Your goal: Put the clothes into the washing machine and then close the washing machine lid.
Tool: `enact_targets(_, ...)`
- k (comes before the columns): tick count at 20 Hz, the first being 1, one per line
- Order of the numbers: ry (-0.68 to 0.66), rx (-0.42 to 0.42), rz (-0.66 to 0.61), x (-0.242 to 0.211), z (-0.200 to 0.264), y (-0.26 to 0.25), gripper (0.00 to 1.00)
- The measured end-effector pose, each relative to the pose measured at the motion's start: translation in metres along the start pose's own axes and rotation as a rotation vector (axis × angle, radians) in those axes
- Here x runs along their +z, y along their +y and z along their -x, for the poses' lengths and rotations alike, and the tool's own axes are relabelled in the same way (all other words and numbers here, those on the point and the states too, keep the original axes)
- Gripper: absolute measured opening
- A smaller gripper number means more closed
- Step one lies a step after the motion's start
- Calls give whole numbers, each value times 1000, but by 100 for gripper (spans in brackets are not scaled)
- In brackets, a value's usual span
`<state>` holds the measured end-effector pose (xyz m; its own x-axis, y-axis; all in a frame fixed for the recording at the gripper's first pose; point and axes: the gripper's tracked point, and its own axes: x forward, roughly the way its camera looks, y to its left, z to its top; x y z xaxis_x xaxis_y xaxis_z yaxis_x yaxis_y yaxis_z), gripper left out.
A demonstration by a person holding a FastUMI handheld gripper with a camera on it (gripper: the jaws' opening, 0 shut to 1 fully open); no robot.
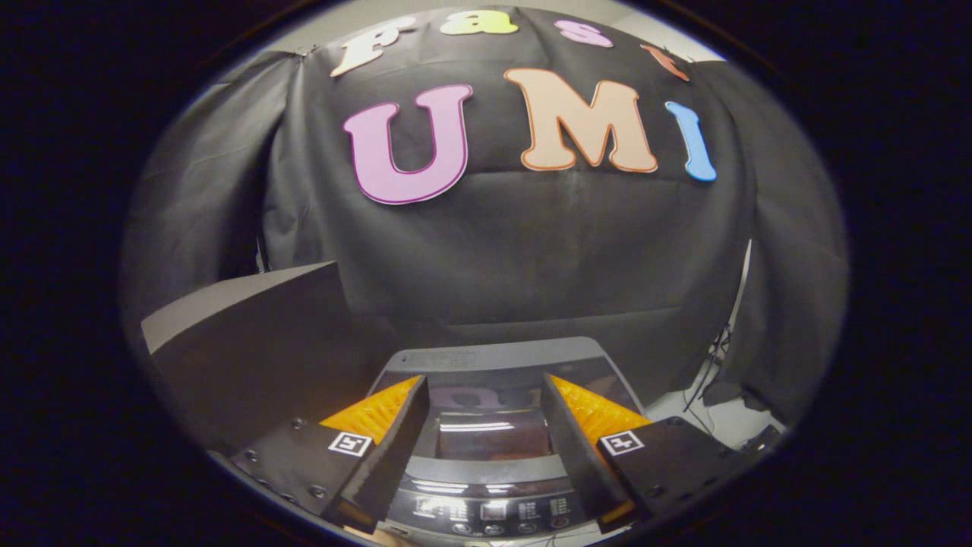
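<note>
One small top-loading washing machine (486,425) sits directly below and ahead of gripper (486,395), seen between its fingers. Fingers spread wide apart, holding nothing. Glass lid (490,433) lies flat over drum opening, appears shut; reflections streak across it. Control panel (493,516) with buttons at near edge. Dark grey box (250,357) stands just left of machine. Cables (710,372) trail at right, near floor. Clothes not spotted; cannot tell whether inside drum. Judgement: task likely at end, lid closed, nothing left.

One washing machine (486,425), one dark box (258,342).
</note>
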<state>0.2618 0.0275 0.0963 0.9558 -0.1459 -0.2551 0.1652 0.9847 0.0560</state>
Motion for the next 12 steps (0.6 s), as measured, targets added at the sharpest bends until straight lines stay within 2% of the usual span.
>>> enact_targets(12, -251, -13, 180, -46, 123, -80, 94)
